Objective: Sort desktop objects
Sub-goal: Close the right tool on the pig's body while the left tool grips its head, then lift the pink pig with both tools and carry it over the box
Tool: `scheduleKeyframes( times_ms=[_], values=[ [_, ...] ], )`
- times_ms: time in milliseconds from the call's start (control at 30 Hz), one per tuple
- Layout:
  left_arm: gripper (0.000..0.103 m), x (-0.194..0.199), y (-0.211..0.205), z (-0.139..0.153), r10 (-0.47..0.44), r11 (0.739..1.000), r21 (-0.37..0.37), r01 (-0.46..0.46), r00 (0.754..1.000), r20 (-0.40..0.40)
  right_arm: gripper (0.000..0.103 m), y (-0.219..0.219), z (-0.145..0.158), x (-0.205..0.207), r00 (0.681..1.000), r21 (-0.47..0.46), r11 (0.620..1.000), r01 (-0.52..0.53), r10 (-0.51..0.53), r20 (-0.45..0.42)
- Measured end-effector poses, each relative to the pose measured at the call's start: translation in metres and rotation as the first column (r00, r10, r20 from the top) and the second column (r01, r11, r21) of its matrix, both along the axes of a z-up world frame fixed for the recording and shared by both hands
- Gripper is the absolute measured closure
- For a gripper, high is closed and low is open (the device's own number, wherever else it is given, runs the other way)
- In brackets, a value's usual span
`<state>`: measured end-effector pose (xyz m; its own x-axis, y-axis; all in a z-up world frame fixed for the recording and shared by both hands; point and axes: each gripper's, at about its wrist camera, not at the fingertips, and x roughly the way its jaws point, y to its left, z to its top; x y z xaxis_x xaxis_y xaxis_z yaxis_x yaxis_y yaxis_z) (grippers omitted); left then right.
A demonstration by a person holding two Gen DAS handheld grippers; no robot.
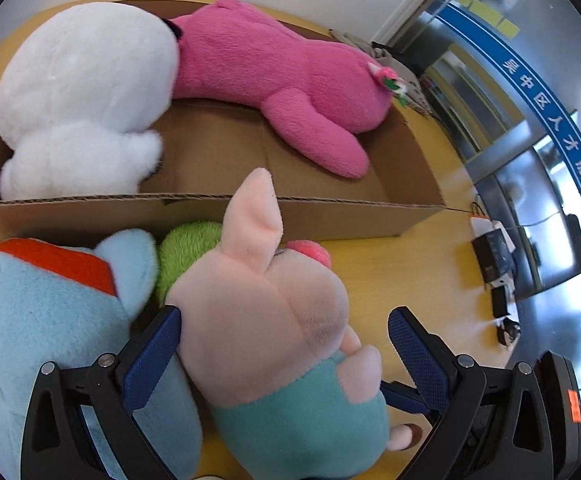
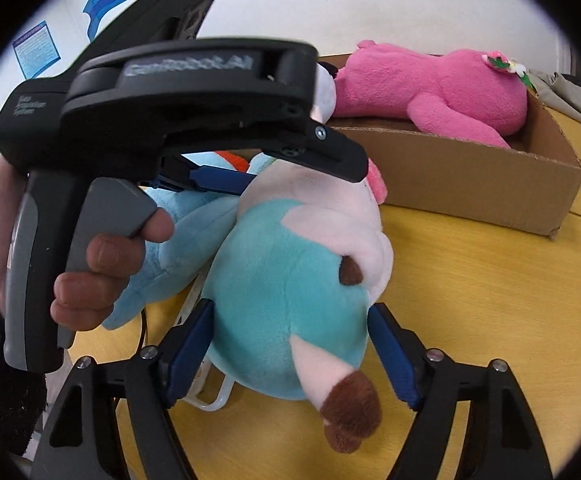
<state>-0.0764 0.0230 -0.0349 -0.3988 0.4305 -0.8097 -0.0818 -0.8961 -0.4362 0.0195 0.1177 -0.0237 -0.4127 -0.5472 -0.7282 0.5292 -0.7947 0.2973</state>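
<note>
Jaws straddle pig plush (image 1: 274,320) (both pairs)

Your two views are brightly and evenly lit; shadows are soft and short, lying close under the plush toys on the counter (image 1: 402,272). Glare streaks the glass wall (image 1: 530,168) at the right of the left wrist view, where reflections wash out detail. Both lenses bend straight lines strongly toward the rim, and black vignette fills the corners. The other claw's housing (image 2: 194,92), close to your right wrist lens, is blurred; its lettering reads soft.
</note>
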Motion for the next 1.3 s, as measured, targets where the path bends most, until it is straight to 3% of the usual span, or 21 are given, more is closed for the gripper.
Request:
scheduleKeyframes(
  times_ms=[167, 300, 433, 600, 733, 867, 1000, 1300],
  values=[
    [0.0, -0.003, 0.011, -0.01, -0.043, 0.991, 0.126, 0.037, 0.998, 0.046, 0.026, 0.024, 0.003, 0.004, 1.0, 0.015, 0.999, 0.031, -0.031, -0.004],
    [0.0, -0.013, 0.021, -0.03, -0.04, 0.993, 0.118, 0.027, 0.994, 0.102, 0.024, 0.042, 0.006, 0.005, 0.999, 0.023, 0.999, 0.049, -0.05, 0.015],
    [0.001, -0.021, 0.031, -0.041, -0.053, 0.991, 0.128, 0.039, 0.993, 0.109, 0.021, 0.038, 0.003, 0.003, 0.998, 0.03, 0.999, 0.034, -0.036, 0.043],
    [0.019, -0.021, 0.035, -0.042, -0.07, 0.986, 0.156, 0.053, 0.992, 0.105, 0.021, 0.03, -0.003, 0.001, 0.999, 0.035, 0.999, -0.003, 0.001, 0.046],
    [0.025, -0.016, 0.031, -0.034, -0.064, 0.987, 0.154, 0.05, 0.994, 0.086, 0.031, 0.033, 0.0, 0.003, 1.0, 0.003, 1.0, -0.021, 0.021, 0.017],
    [0.027, -0.006, 0.025, -0.01, -0.042, 0.992, 0.12, 0.038, 0.999, 0.028, 0.033, 0.03, 0.009, 0.006, 0.999, -0.03, 0.998, -0.05, 0.049, -0.022],
    [0.027, -0.002, 0.017, 0.035, -0.026, 0.996, 0.086, 0.033, 0.996, -0.083, 0.033, 0.025, 0.036, 0.006, 0.991, -0.077, 0.993, -0.085, 0.077, -0.106],
    [0.027, -0.038, 0.002, 0.126, -0.038, 0.999, 0.004, 0.041, 0.954, -0.296, 0.033, 0.007, 0.109, -0.03, 0.949, -0.104, 0.986, -0.129, 0.092, -0.301]
  ],
)
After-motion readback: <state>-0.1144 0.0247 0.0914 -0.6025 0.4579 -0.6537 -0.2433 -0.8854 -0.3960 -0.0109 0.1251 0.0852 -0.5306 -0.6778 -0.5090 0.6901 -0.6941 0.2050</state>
